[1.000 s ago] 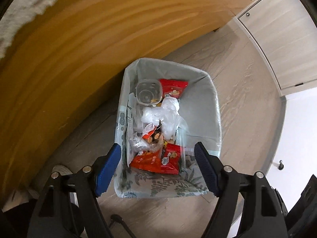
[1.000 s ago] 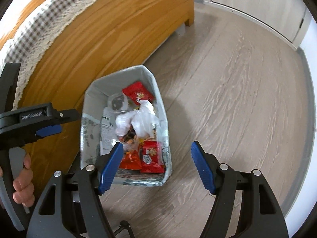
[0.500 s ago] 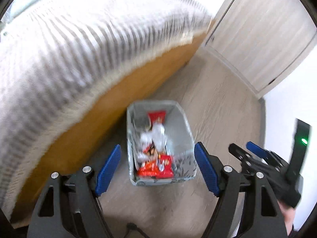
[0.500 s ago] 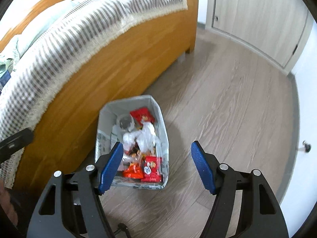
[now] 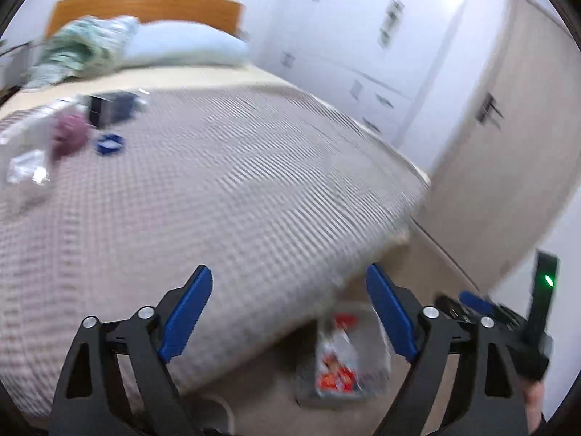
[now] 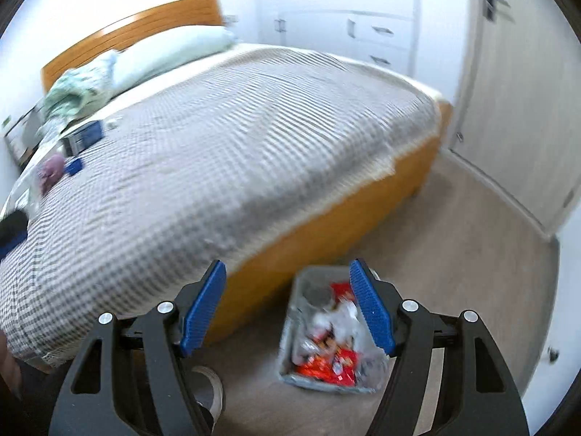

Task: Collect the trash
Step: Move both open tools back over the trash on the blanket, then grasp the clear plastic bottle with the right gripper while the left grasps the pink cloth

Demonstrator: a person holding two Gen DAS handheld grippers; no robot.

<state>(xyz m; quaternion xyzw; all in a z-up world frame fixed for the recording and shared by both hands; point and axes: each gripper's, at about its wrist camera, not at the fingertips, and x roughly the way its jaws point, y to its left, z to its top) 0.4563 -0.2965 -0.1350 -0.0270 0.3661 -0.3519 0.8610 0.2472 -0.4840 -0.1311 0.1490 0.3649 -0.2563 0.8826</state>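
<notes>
A lined trash bin [image 6: 290, 330] full of red wrappers and white plastic stands on the floor by the bed; it also shows in the left wrist view [image 5: 377, 381]. My left gripper [image 5: 290, 312] is open and empty, high over the bed edge. My right gripper [image 6: 287, 305] is open and empty above the bin. On the far side of the bed lie a purple lump [image 5: 69, 136], a blue ring-shaped item [image 5: 109, 143], a clear wrapper [image 5: 27, 167] and a dark box [image 5: 109, 107]. The view is blurred.
A bed with a grey checked cover [image 6: 218, 152], wooden frame [image 6: 326, 232], pillow [image 5: 181, 49] and crumpled green cloth [image 5: 72, 54]. White wardrobe [image 5: 363, 36] and a door [image 5: 508, 145] stand behind. Wood floor [image 6: 454, 254] lies right of the bin.
Both grippers have risen and tilted up from the bin toward the bed top. The bin now looks small and low in both views. Both stay open.
</notes>
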